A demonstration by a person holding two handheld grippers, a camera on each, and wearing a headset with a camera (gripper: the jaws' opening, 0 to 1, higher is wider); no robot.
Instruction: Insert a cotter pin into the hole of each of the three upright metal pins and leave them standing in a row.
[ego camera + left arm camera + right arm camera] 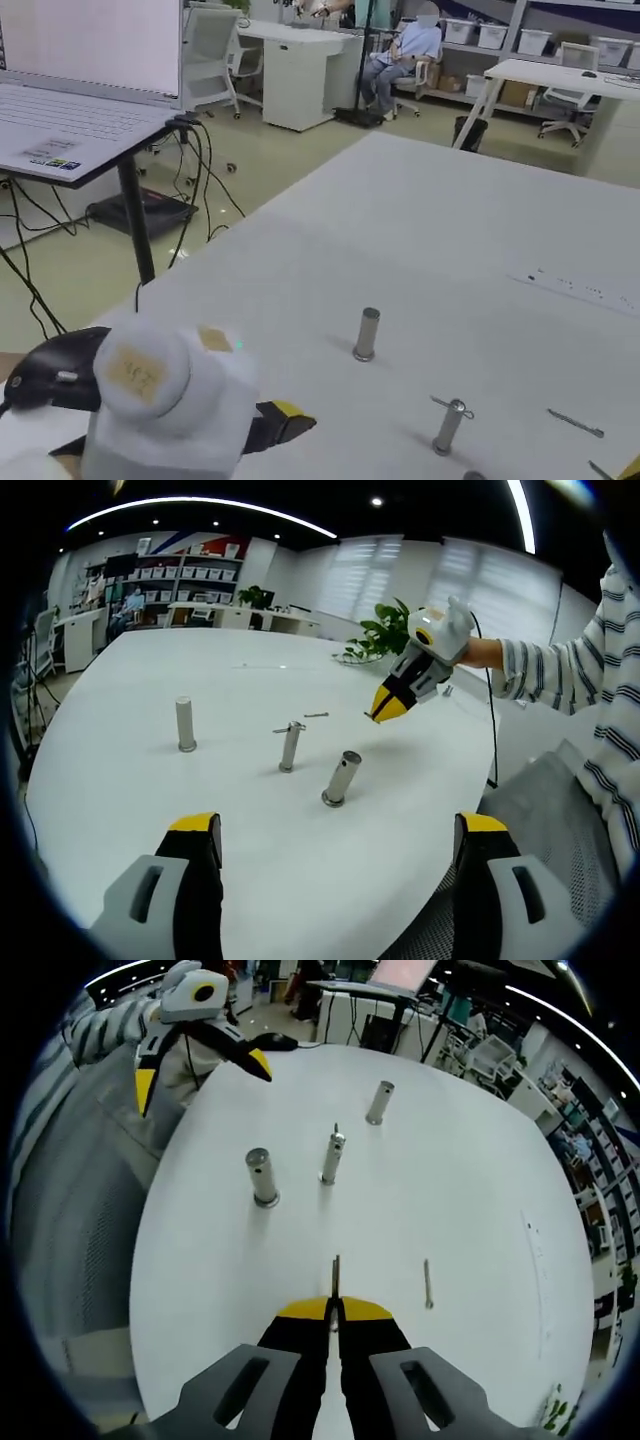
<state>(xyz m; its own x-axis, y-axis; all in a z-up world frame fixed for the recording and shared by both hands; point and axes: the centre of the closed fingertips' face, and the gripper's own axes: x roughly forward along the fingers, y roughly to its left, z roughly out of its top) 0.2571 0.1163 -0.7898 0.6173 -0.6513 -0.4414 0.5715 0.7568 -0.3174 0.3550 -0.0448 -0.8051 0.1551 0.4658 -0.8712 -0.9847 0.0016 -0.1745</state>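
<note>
White workbench, round-edged, is standing in an open office, with shelving and storage bins lining the back wall and a seated person showing far behind.

Laptop, one: it is sitting open on a black stand to the left of the bench. Its palm-rest stickers are showing too small to read.

Writing: a tan label on the left gripper's white wrapping is carrying dark marks that are illegible. A pale strip lying on the bench is showing tiny marks, also unreadable.

Grippers, two, black with yellow tips.
- Left gripper: its jaws are standing wide apart. It is hovering at the bench edge, well apart from the pins ahead of it.
- Right gripper: its jaws are pressing together on a cotter pin. A hand in a striped sleeve is carrying it above the bench, on the opposite side of the row from the left gripper.

Metal pins, three, are standing upright in a row on the bench: nearest pin, middle pin and farthest pin, as ordered in the right gripper view.

Cotter pins, three.
- Fitted cotter pin: it is passing through the head of the middle pin.
- Held cotter pin: it is sticking forward from the right gripper's tips and pointing toward the row, apart from it.
- Loose cotter pin: it is lying flat on the bench near the right gripper's tips.
</note>
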